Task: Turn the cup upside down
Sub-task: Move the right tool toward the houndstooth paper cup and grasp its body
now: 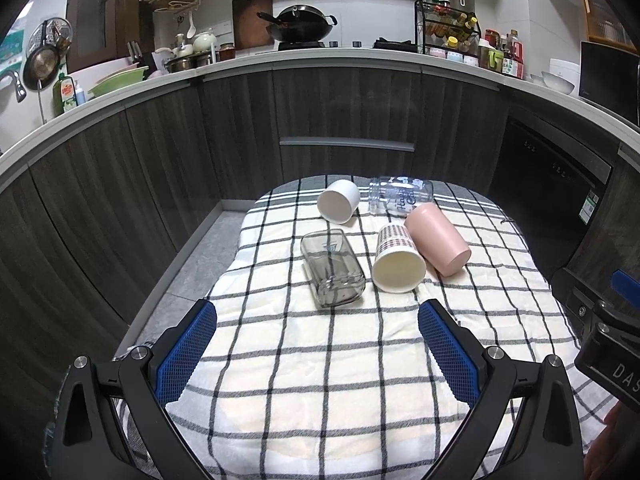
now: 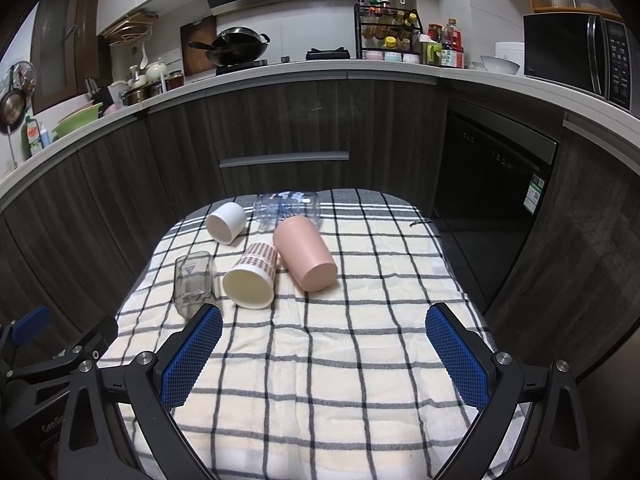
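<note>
Several cups lie on their sides on a checked cloth: a smoky square glass, a patterned paper cup, a pink cup, a white cup and a clear printed glass jar. They also show in the right wrist view: glass, paper cup, pink cup, white cup, jar. My left gripper is open and empty, short of the cups. My right gripper is open and empty, right of the glass.
The cloth covers a small table in front of dark kitchen cabinets. The floor drops off to the left. A dark oven stands at right. The right gripper's body shows at the left view's right edge.
</note>
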### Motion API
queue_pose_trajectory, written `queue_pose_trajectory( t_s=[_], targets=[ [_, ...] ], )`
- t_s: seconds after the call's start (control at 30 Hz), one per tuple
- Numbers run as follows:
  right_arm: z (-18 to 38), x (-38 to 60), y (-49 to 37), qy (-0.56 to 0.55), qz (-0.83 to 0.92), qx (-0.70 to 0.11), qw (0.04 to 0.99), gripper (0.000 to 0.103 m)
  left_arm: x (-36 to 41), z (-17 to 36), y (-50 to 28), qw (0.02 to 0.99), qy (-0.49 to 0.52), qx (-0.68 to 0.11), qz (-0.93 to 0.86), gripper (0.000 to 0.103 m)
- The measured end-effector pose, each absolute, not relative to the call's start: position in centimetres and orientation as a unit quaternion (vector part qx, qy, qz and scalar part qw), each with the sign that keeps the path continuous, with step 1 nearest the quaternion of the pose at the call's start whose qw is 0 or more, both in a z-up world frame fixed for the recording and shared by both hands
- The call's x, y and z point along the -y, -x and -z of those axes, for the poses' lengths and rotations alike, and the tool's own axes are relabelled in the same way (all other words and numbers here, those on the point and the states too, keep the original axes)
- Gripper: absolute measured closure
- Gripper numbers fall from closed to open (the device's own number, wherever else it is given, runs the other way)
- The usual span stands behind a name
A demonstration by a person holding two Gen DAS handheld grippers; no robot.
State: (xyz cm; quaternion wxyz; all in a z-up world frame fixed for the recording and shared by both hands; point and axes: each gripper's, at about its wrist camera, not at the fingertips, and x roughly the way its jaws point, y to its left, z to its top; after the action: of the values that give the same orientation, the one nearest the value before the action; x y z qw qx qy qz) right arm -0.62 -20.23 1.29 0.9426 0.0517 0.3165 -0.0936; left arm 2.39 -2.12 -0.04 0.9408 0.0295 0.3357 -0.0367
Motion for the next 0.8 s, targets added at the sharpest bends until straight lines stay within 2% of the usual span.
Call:
queue_pose_trajectory(
  t_s=[0.47,0.8],
  targets=[
    [-2.4,22.4,-1.8,-0.052,0.118,-0.317,0.94,0.001,5.2,-0.7,-6.9,0.941,-0.04,-0.33,0.059,0.0],
    [-2.0,24.7,-5.1,-0.056,0.143,-0.328,0.932,0.001,8.4,1.6,-11.6,0.924,-0.068,-0.367,0.086,0.0]
  ],
)
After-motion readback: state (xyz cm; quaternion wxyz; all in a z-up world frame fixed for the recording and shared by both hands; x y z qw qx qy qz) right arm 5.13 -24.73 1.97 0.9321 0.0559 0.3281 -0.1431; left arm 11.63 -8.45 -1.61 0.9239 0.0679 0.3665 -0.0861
